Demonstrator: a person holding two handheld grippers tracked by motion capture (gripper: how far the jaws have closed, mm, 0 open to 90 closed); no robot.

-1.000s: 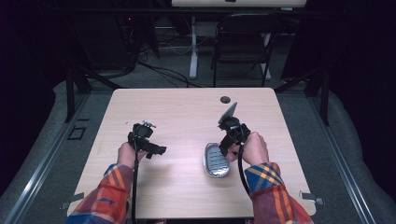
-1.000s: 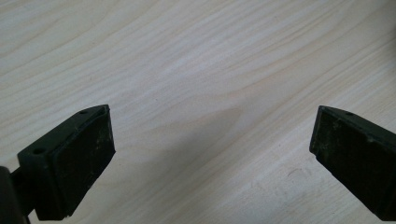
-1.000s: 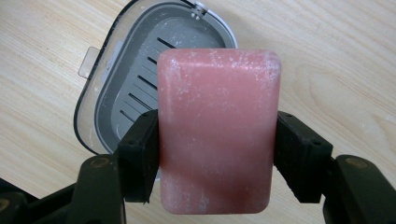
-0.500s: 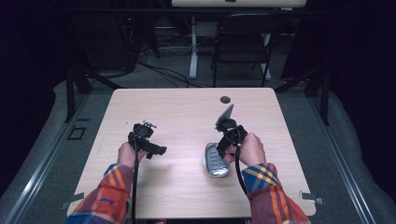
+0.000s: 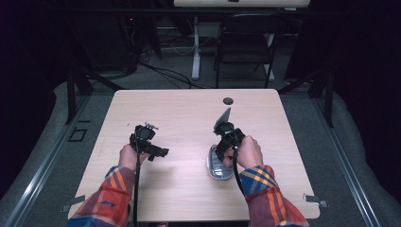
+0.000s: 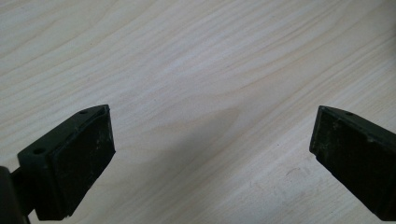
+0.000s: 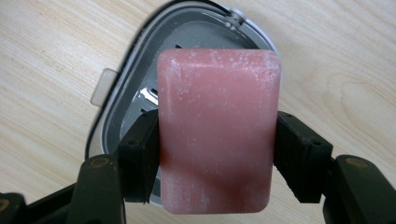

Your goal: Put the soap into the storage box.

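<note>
A pink bar of soap [image 7: 217, 130] is clamped between the black pads of my right gripper [image 7: 217, 156], which is shut on its two long sides. Right beneath it lies an open grey soap dish [image 7: 116, 107] with a slotted insert and a small tab on its rim. In the high view the right gripper [image 5: 227, 137] hangs just above the far end of the soap dish [image 5: 216, 169] at the table's right middle. My left gripper [image 5: 158, 152] is held low at the left, open, with only bare wood between its jaws [image 6: 212, 144].
The light wooden table [image 5: 189, 118] has a dark cable hole [image 5: 228, 100] near its far edge. A black chair [image 5: 246, 42] and cables stand on the floor beyond the table. Both forearms wear plaid sleeves [image 5: 104, 198].
My right gripper with the soap has edged slightly nearer, over the dish. The left gripper has stayed put.
</note>
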